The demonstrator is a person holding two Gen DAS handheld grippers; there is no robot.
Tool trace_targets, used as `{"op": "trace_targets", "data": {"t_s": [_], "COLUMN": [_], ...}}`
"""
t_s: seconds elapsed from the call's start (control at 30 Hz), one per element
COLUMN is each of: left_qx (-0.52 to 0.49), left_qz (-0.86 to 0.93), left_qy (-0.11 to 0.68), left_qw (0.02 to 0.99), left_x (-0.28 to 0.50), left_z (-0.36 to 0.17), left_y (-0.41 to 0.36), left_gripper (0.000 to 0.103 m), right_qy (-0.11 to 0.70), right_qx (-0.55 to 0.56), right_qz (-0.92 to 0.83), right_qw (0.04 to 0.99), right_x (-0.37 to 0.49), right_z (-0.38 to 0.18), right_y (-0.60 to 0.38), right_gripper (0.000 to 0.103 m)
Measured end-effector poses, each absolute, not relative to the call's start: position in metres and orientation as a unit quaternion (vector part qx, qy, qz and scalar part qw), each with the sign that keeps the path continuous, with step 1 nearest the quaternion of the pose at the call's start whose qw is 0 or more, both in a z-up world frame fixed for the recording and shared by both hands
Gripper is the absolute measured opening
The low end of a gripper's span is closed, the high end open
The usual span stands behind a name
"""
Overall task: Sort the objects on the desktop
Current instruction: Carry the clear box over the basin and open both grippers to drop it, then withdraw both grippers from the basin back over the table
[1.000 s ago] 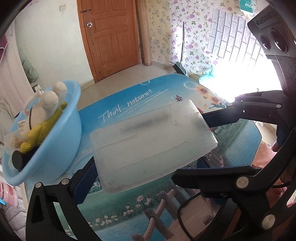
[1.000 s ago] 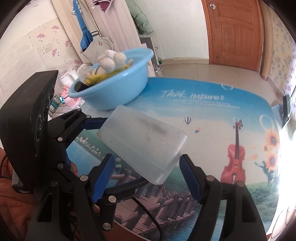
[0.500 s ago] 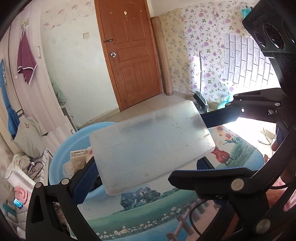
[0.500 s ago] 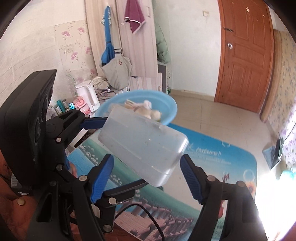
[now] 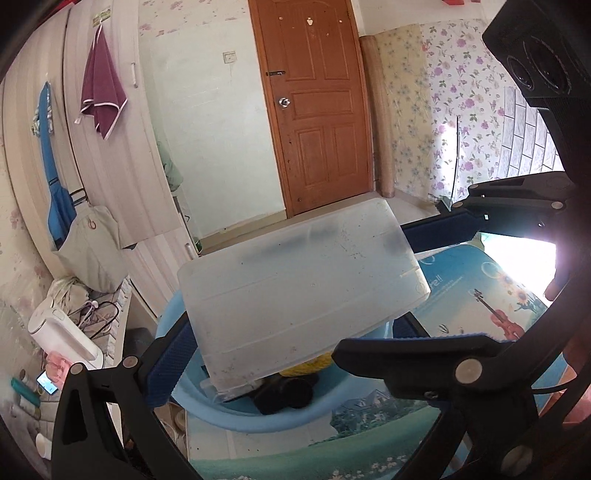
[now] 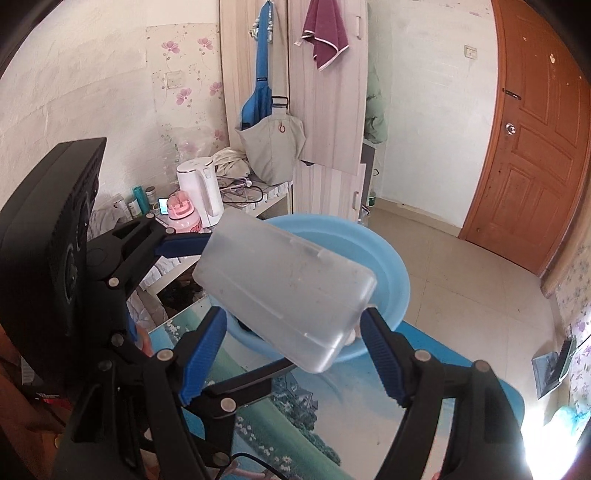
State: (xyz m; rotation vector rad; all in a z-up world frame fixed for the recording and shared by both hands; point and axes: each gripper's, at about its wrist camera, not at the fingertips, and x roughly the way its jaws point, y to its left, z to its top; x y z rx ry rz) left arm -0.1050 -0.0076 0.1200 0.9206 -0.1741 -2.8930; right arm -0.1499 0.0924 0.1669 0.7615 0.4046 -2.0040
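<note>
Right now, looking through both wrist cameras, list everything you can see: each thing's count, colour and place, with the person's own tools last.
plastic box: one, cloudy clear, held up in front of the basin
basin: one, light blue, far end of the mat
dark item: one, black, inside the basin, beside something yellow
table mat: one, blue scenery print, under the basin
kettle: one, white, side counter
bottle: one, pink, in front of the kettle
towel: one, maroon, hanging on the wardrobe
bag: one, grey, hanging lower down
door: one, brown, shut
left gripper: one, black, blue fingers, shut on the box
right gripper: one, black, blue fingers, shut on the box
</note>
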Motion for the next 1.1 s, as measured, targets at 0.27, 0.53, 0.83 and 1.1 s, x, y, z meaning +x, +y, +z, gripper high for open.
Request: {"op": "trace_targets", "data": {"t_s": [0.27, 0.53, 0.83, 1.1], "left_qx": [0.333, 0.338, 0.397, 0.433], "left_qz": [-0.941, -0.939, -0.912, -0.895], "left_qy": [-0.042, -0.037, -0.028, 0.021], "left_qw": [0.050, 0.058, 0.095, 0.105], "left_x": [-0.139, -0.134, -0.123, -0.107], "left_z": [0.100, 0.095, 0.096, 0.103], "left_y": [-0.040, -0.053, -0.055, -0.054], "left_gripper": [0.103, 0.103, 0.103, 0.103], "right_qy": [0.167, 0.164, 0.124, 0.110], "right_qx": [0.324, 0.348, 0.367, 0.387], "right_qz": [-0.801, -0.813, -0.832, -0.837], "right_qw": [0.474, 0.438, 0.398, 0.370], "right_x": [-0.187, -0.209, -0.213, -0.192], "right_z": [0.151, 0.128, 0.130, 0.135], "right_y": [0.051, 0.040, 0.063, 0.083], "right_gripper": [0.076, 0.076, 0.076, 0.076]}}
